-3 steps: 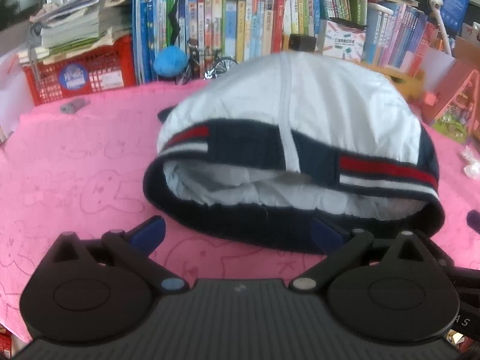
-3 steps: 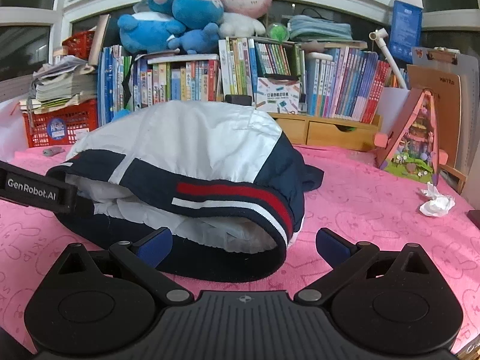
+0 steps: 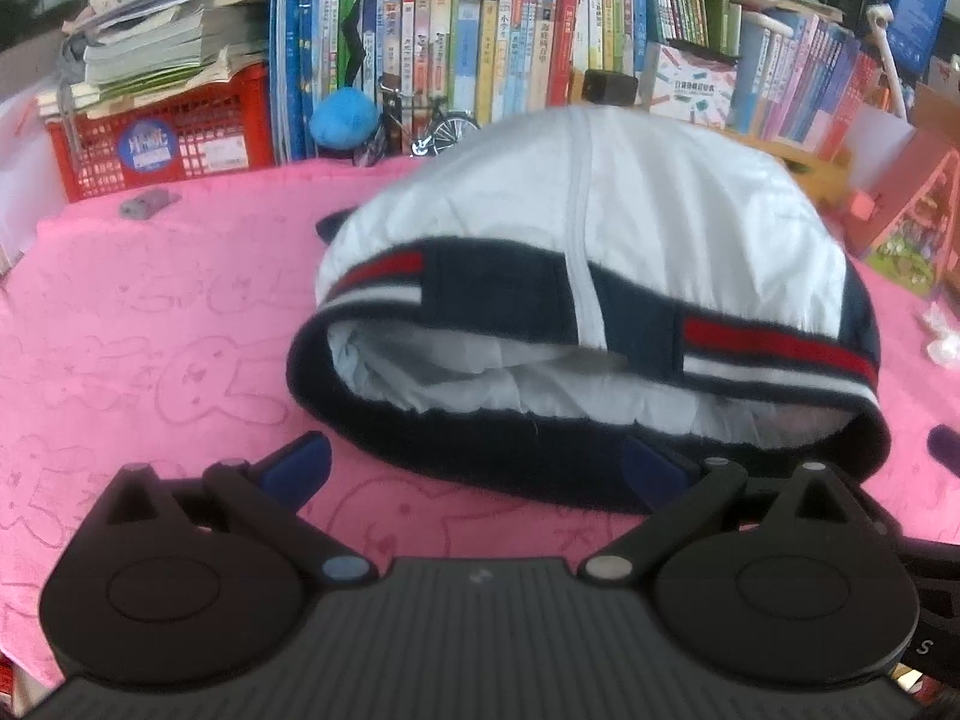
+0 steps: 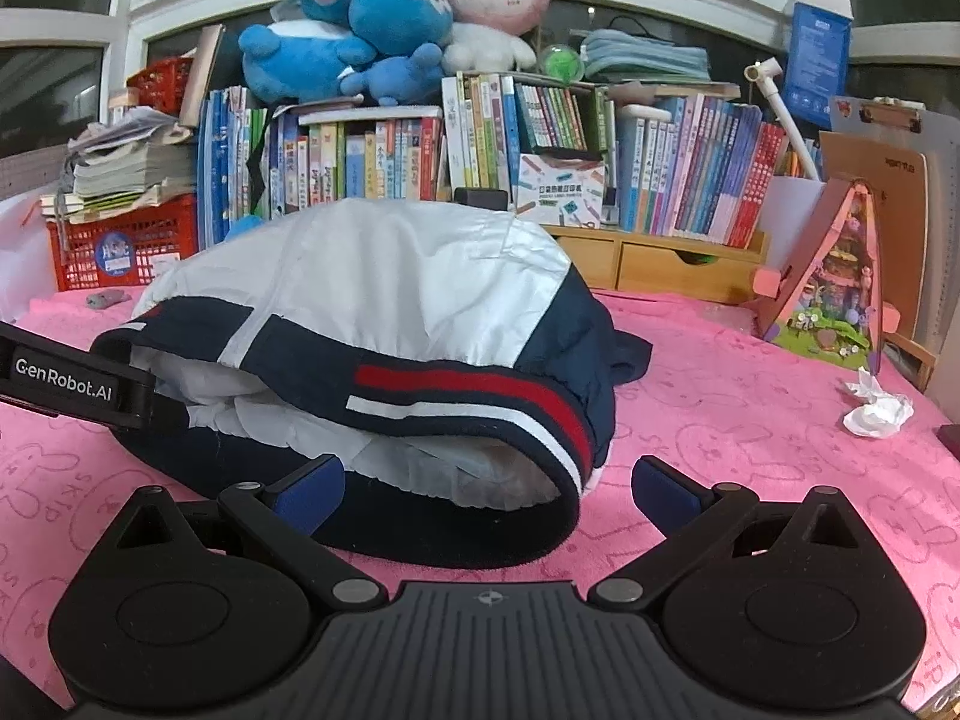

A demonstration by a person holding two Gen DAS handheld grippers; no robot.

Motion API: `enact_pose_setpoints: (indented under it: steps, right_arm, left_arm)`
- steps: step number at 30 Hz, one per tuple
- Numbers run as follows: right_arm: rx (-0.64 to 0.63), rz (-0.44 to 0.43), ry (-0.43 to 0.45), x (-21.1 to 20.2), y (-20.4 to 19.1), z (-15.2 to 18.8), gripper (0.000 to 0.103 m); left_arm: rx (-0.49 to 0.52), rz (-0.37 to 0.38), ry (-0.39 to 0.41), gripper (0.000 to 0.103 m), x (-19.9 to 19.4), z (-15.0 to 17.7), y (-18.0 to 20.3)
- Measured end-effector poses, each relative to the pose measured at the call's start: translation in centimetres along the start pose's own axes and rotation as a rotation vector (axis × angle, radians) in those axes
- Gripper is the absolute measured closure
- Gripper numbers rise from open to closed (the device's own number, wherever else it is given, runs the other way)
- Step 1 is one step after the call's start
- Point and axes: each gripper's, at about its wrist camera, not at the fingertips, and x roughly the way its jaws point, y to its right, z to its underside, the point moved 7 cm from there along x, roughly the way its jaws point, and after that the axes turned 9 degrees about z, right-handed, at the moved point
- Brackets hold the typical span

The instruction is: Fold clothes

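Observation:
A white and navy jacket (image 3: 660,210) with red and white stripes on its hem lies bunched in a mound on the pink towel (image 3: 150,330). Its open hem faces me and shows white lining. My left gripper (image 3: 477,465) is open, low over the towel at the hem's near edge; its right fingertip (image 3: 654,471) sits against the dark hem band. In the right wrist view the jacket (image 4: 390,282) fills the middle. My right gripper (image 4: 489,492) is open around the hem's right corner, gripping nothing. The left gripper's body (image 4: 66,384) reaches in from the left against the jacket.
Rows of books (image 4: 420,162) and a red basket (image 3: 168,138) line the back edge. A wooden drawer box (image 4: 678,264), a toy house (image 4: 834,288) and a crumpled tissue (image 4: 876,408) sit to the right. A small grey object (image 3: 147,203) lies at back left.

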Motion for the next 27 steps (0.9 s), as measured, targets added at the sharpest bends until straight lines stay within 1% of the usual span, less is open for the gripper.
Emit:
enact_pose_setpoints:
  steps: [8, 12, 16, 27]
  right_arm:
    - [-0.032, 0.031, -0.046, 2.0, -1.3, 0.0, 0.000]
    - [-0.047, 0.040, -0.053, 2.8, -1.4, -0.4, 0.000]
    - [-0.038, 0.057, -0.083, 3.8, -1.5, -0.4, 0.000]
    - [-0.052, 0.060, -0.091, 4.0, -2.0, -0.2, 0.000]
  left_arm:
    - [-0.033, 0.079, -0.021, 0.000, 1.0, -0.6, 1.0]
    - [-0.028, 0.067, -0.029, 0.000, 1.4, -0.6, 0.8]
    - [-0.024, 0.056, -0.037, 0.002, 1.9, -0.6, 0.5]
    - [-0.010, 0.026, -0.057, 0.002, 3.0, -0.7, -0.2]
